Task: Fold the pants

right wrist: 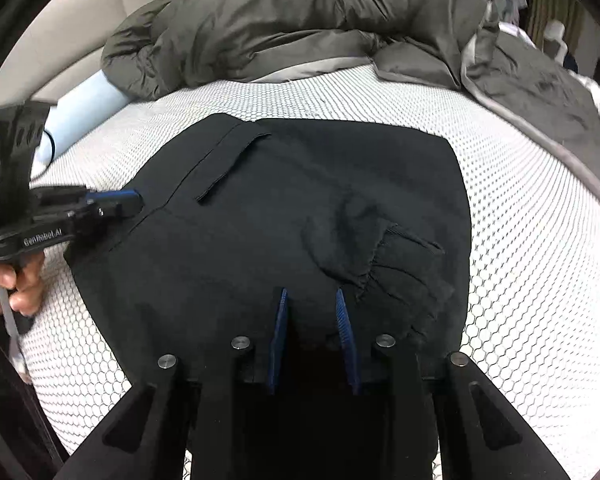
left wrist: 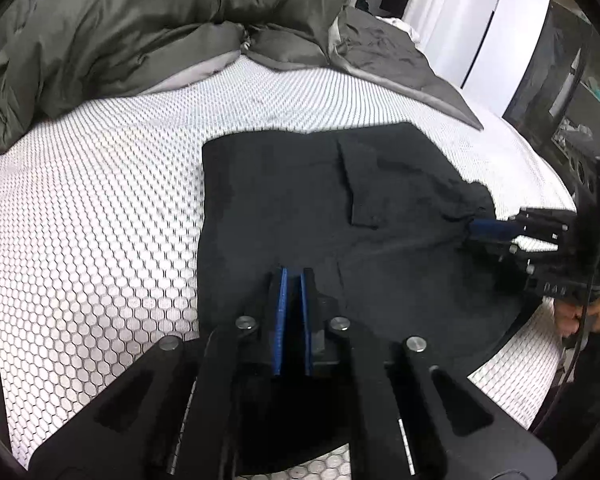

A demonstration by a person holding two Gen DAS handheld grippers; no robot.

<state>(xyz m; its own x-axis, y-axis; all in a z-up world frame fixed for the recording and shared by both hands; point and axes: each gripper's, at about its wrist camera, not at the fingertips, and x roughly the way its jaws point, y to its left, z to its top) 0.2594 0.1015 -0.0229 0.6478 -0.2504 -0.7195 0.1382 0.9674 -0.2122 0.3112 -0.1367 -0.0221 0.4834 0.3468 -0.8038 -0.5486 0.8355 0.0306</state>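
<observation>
While left gripper pinches pants, right gripper gapes released above cloth: close before lifting.

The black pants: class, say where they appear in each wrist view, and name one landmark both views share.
Left wrist view: black pants lie centre to right on the white mesh mattress.
Right wrist view: black pants fill the centre, reaching down to the bottom edge.
Shared landmark: the rumpled grey duvet behind them.
</observation>
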